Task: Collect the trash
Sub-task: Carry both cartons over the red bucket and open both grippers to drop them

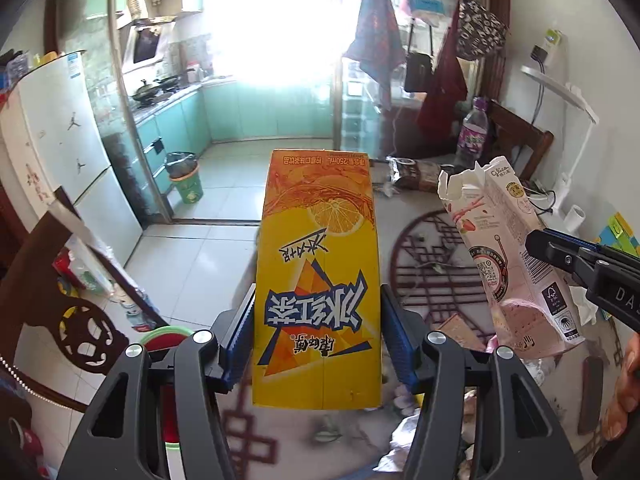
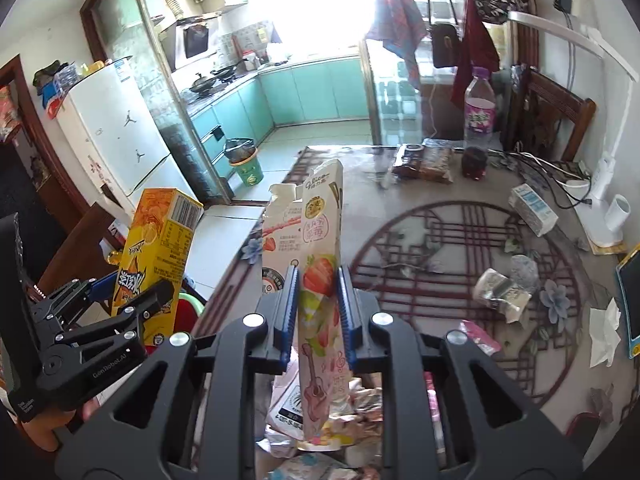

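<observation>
Blue-padded jaws of the left gripper (image 1: 318,328) pinch a yellow drink carton (image 1: 318,280) across its lower body, held upright above the floor edge of the surface (image 2: 460,240); the right gripper (image 2: 318,308) has its jaws pressed on the narrow sides of a pink snack box (image 2: 320,300), torn open on top. Both look light, probably empty, with thin card walls that dent easily; gripping low, across folded edges, seems soundest. More wrappers (image 2: 502,292) lie scattered on the surface.
</observation>
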Motion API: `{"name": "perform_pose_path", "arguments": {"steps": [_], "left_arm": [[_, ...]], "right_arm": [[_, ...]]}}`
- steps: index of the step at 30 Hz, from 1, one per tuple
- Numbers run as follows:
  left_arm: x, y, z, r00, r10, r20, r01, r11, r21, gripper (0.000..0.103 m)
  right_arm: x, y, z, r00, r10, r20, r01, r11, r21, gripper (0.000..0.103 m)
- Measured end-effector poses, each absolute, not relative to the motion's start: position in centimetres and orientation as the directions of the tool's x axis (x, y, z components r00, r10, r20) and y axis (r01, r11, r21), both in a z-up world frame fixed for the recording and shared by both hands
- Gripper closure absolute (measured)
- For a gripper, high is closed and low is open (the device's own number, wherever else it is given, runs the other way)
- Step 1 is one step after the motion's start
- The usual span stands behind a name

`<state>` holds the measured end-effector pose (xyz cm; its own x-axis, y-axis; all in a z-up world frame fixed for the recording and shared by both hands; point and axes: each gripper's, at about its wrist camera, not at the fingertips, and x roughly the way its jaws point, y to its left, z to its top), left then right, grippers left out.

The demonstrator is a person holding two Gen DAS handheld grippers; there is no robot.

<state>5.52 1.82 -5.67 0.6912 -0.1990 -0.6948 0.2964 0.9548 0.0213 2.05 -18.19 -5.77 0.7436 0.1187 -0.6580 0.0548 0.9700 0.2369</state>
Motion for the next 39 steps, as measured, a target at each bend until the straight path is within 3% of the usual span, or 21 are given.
{"name": "perform_pose_path", "arguments": {"steps": [13,23,33,34,35,37,39], "left_arm": [[6.8,15.5,-5.5,0.717,-0.116,-0.688,0.177,0.984,0.018,0.048],[10.4,23.9,-9.9,0.654,-0.046,-0.755,0.089,0.996,0.017,0.048],[13.0,27.5,-14.2,0.582,-0.003,-0.813,0.058,0.998,0.038,0.047],[13.1,27.5,-14.3,0.581,-0.004,-0.814,0.062,0.997,0.039,0.047],[13.2,27.5,-14.4,0.581,0.000,-0.814,0.062,0.997,0.045,0.043],[13.3,27.5,-14.4,0.591,0.022,-0.807,0.054,0.996,0.067,0.024],[13.3,27.5,-14.3,0.603,0.023,-0.797,0.060,0.995,0.075,0.021]], "right_arm": [[5.6,-4.4,-6.2,0.711,0.202,-0.673,-0.061,0.972,0.228,0.084],[9.7,3.3,-9.1,0.642,0.250,-0.725,-0.110,0.966,0.235,0.084],[12.9,7.9,-11.6,0.576,0.293,-0.763,-0.154,0.956,0.251,0.083],[13.0,8.1,-11.8,0.573,0.300,-0.763,-0.156,0.953,0.258,0.080],[13.2,8.3,-11.9,0.568,0.304,-0.765,-0.155,0.952,0.263,0.068],[13.3,8.6,-11.9,0.570,0.300,-0.765,-0.147,0.953,0.265,0.047],[13.2,8.7,-11.8,0.576,0.304,-0.759,-0.149,0.952,0.268,0.047]]}}
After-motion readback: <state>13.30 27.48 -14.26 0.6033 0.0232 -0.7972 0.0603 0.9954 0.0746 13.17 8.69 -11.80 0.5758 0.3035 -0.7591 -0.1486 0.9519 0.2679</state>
